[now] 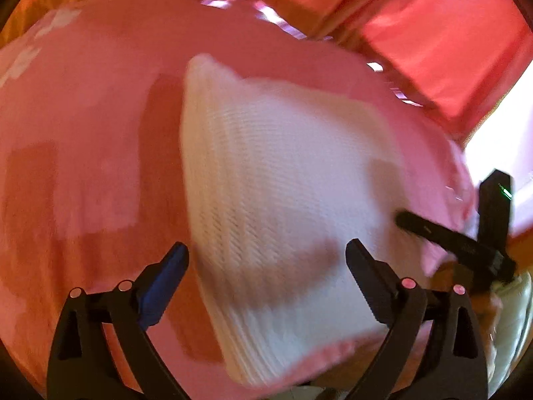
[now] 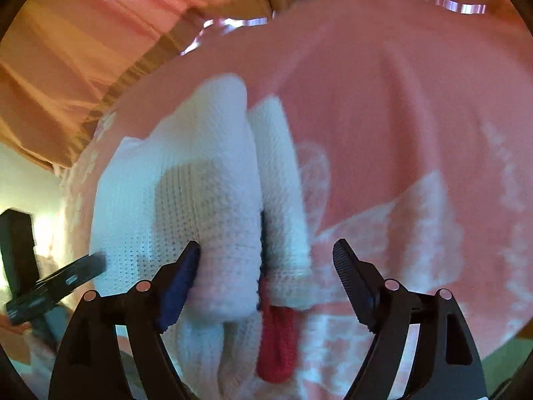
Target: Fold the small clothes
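Note:
A white knitted garment [image 1: 276, 180] lies folded on a pink patterned cloth [image 1: 93, 106]. My left gripper [image 1: 266, 253] is open above the garment's near part and holds nothing. In the right wrist view the same garment [image 2: 186, 200] shows two folded layers, with a red knitted part [image 2: 278, 343] at its near end. My right gripper [image 2: 266, 253] is open just over that end, its fingers on either side of the folds. The right gripper also shows in the left wrist view [image 1: 459, 236], at the garment's right edge. The left gripper shows at the left of the right wrist view [image 2: 53, 283].
The pink cloth [image 2: 416, 106] with white patterns covers the surface. Red-orange striped fabric [image 1: 443, 36] hangs behind it, also in the right wrist view [image 2: 66, 53]. A bright white area [image 1: 509, 133] lies to the right, past the cloth's edge.

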### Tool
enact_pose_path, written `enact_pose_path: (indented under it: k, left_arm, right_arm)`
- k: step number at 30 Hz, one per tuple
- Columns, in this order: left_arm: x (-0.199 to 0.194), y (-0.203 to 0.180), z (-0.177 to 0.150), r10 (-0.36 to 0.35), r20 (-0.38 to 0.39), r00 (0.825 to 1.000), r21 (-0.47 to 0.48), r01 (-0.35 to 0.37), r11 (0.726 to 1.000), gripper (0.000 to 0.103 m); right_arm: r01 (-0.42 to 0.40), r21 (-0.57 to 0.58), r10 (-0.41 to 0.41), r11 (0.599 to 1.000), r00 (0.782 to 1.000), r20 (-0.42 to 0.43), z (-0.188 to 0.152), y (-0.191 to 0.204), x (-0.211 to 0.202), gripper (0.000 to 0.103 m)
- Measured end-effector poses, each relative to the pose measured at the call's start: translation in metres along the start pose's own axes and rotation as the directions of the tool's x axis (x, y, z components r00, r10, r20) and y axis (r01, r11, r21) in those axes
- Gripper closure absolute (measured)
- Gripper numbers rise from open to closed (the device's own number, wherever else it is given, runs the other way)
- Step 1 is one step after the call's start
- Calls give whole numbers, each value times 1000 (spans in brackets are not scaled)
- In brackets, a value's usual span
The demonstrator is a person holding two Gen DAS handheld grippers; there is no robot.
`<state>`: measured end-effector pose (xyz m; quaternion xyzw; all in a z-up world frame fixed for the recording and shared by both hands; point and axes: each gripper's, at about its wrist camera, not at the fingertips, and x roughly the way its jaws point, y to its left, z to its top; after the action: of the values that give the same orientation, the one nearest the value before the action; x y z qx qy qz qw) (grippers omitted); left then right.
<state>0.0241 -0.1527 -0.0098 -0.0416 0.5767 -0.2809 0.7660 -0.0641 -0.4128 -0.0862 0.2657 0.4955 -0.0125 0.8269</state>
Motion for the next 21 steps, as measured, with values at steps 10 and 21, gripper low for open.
enact_pose_path:
  k: [10,21]
  left_arm:
    - [28,3,-3,-104,6,995,16,104,994,24]
    - [-38,-40,21,-74,143,987,172,49,984,57]
  right_arm:
    - [-94,21,93,995,995,18,-9,0,23,50]
    - [-167,-48,174,985,954,243,6,59,-62,82]
